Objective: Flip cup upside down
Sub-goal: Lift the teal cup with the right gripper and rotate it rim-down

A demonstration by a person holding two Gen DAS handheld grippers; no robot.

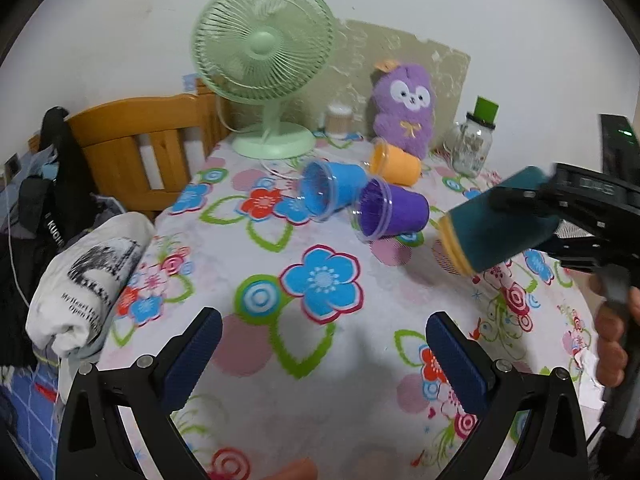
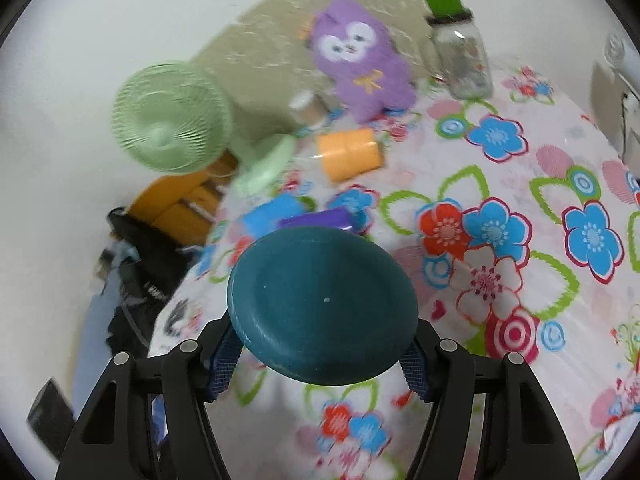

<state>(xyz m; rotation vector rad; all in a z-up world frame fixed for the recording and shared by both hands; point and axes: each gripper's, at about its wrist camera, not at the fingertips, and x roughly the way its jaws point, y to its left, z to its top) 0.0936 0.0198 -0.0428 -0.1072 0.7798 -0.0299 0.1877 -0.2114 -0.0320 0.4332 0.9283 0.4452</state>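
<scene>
My right gripper point(image 2: 322, 354) is shut on a dark teal cup point(image 2: 322, 304), its flat base facing the camera. In the left wrist view the teal cup point(image 1: 500, 224) hangs on its side above the table, rim pointing left and slightly down, held by the right gripper point(image 1: 520, 196). My left gripper point(image 1: 324, 348) is open and empty, low over the floral tablecloth point(image 1: 320, 400). A blue cup point(image 1: 332, 190), a purple cup point(image 1: 392, 208) and an orange cup point(image 1: 396, 164) lie on their sides further back.
A green desk fan point(image 1: 264, 68) stands at the back left, beside a purple plush toy point(image 1: 404, 112), a glass jar point(image 1: 472, 144) and a paper cup point(image 1: 338, 120). A folded white cloth point(image 1: 88, 276) lies at the left table edge, a wooden chair point(image 1: 140, 144) behind it.
</scene>
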